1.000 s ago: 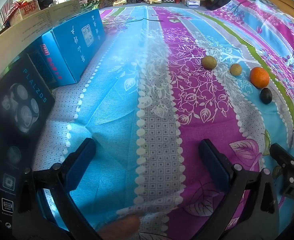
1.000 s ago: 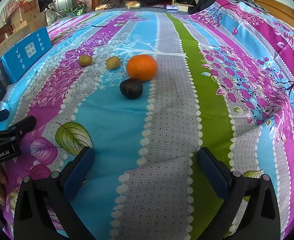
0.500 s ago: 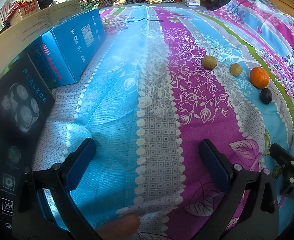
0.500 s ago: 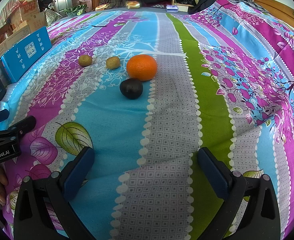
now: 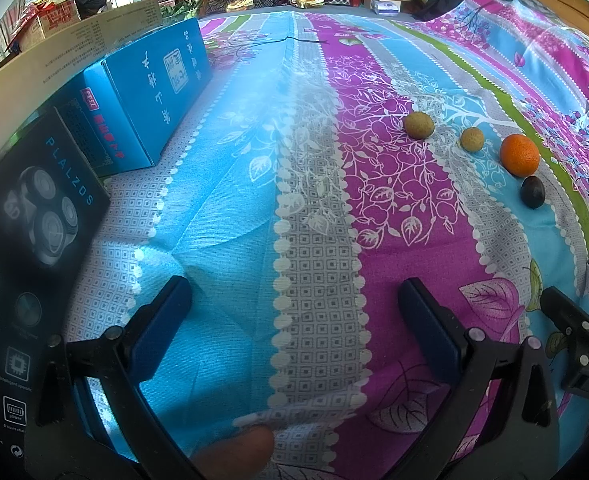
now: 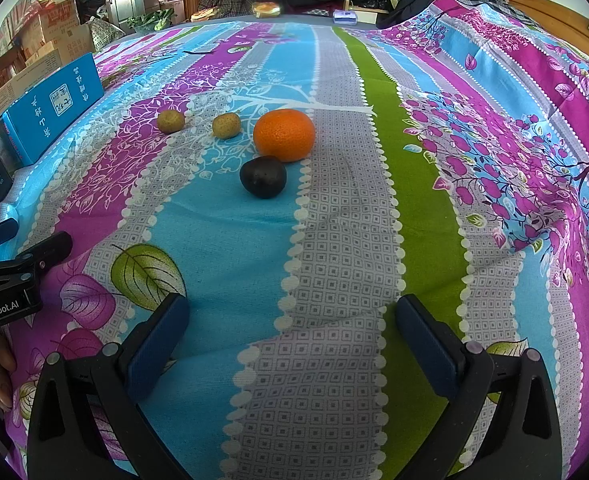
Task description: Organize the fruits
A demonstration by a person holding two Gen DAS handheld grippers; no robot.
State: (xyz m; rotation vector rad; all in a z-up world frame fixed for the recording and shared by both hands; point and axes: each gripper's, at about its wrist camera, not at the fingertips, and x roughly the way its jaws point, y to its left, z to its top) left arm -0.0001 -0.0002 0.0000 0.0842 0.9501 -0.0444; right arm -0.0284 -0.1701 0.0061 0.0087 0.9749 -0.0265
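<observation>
Left wrist view: a black box point(image 5: 26, 240) lies just left of my left gripper point(image 5: 294, 304), printed "PLAZDS" above a picture of a three-head shaver; the small icon captions lower down are mostly too small to read, though "power" shows. Ahead of it a blue box point(image 5: 150, 92) carries white characters and a red label that I cannot read. Behind both stands a cardboard panel point(image 5: 54, 64) with fine print, illegible. At the far right edge my right gripper enters, its body lettered "DAS", the rest cut off.

Right wrist view: my left gripper's body at the left edge reads "GenRobot.AI".

Jaws: my left gripper is released, fingers spread wide, grasping nothing, over the patterned bedsheet point(image 5: 314, 220). My right gripper point(image 6: 292, 320) is likewise spread wide and empty, over the same sheet. A fingertip point(image 5: 238, 456) shows at the bottom edge between the left fingers.

Count: four fruits, all well ahead of the right jaws and far to the front right of the left jaws. One orange point(image 6: 284, 134). One dark fruit point(image 6: 263, 177) just in front of the orange, touching or nearly so; I cannot tell which. Two small yellow-green fruits left of the orange: the nearer point(image 6: 226, 125) and the farther point(image 6: 170, 121), apart from each other. Two boxes. Two grippers.
</observation>
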